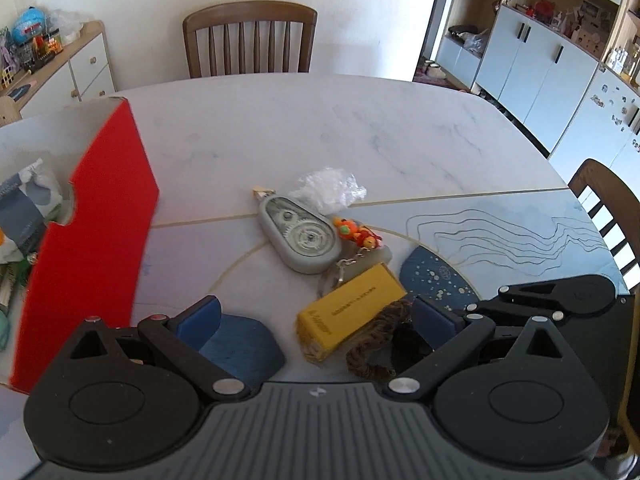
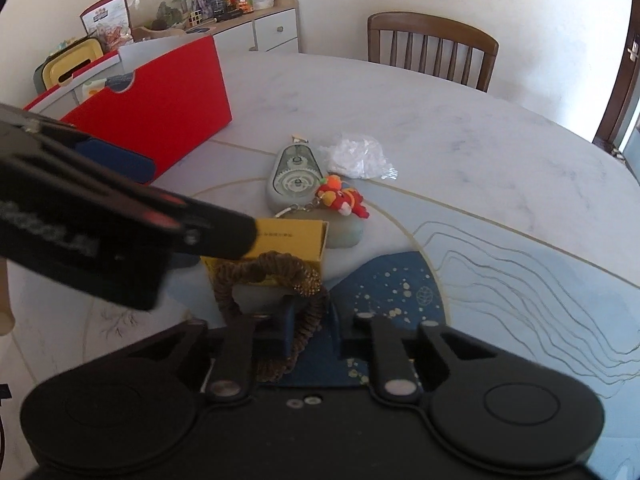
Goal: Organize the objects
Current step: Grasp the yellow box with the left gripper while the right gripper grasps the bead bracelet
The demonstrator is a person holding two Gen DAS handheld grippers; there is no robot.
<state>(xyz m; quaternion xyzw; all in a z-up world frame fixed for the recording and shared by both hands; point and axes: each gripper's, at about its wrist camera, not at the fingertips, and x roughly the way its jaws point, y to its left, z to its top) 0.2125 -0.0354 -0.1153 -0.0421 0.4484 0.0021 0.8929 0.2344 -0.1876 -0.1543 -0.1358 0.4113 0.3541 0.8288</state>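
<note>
The right gripper (image 2: 310, 322) sits at the lower centre of the right wrist view with its blue pads drawn together on a brown braided ring (image 2: 276, 280); the braid passes between the pads and loops up over the near end of a yellow box (image 2: 294, 238). The left gripper (image 1: 316, 314) occupies the lower part of the left wrist view, jaws wide apart and holding nothing (the yellow box (image 1: 352, 312) and the braided ring (image 1: 374, 342) lie on the table in the gap between its pads).

Above the box, at frame centre, lie a grey teardrop-shaped case (image 1: 298, 234) with visible gears, a small orange and red plush keychain (image 1: 358, 234) beside it, and a crumpled clear plastic bag (image 1: 326, 188) further up. A red open-topped box (image 1: 100, 216) stands at the left edge, with assorted items inside. All objects rest on a pale marble-patterned table (image 1: 280, 128).
</note>
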